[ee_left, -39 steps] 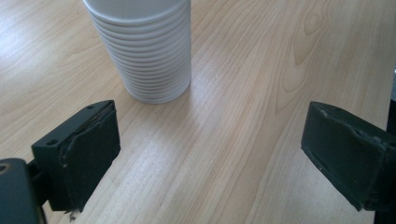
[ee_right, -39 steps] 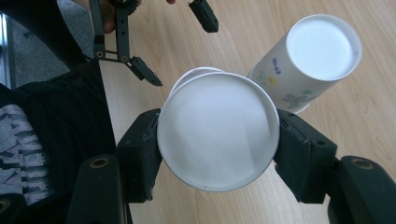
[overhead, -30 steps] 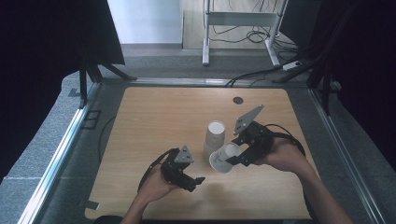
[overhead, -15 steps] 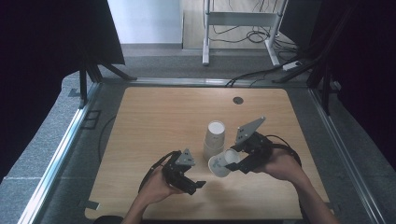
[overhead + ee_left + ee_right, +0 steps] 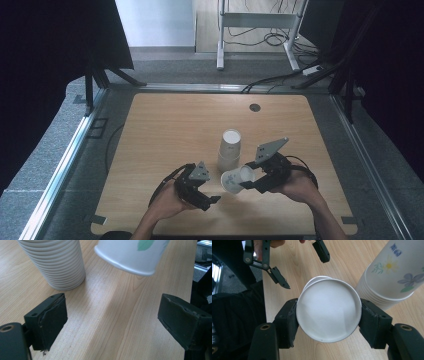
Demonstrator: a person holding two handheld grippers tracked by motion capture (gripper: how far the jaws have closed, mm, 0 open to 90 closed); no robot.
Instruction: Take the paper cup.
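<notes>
Two handheld grippers work above a wooden table [image 5: 165,125]. The right gripper [image 5: 252,181] has its jaws clamped on a single white paper cup [image 5: 237,178], one pad on each side of the cup wall. The cup lies tilted on its side, raised off the table, with its open mouth facing the person's left. In the right gripper view the cup's flat base [image 5: 329,313] faces the camera and sits between the two black pads, touching both.

A stack of nested paper cups [image 5: 229,149] stands upright on the table just beyond the held cup. The outer cup of the stack carries a floral print [image 5: 398,267], and the nested rims form ridges at the bottom [image 5: 61,270].

The left gripper [image 5: 209,199] is held low near the table's front edge, jaws spread wide apart with nothing between them. In the left gripper view the held cup's rim [image 5: 125,263] hangs above the wood ahead of the open jaws, beside the stack
</notes>
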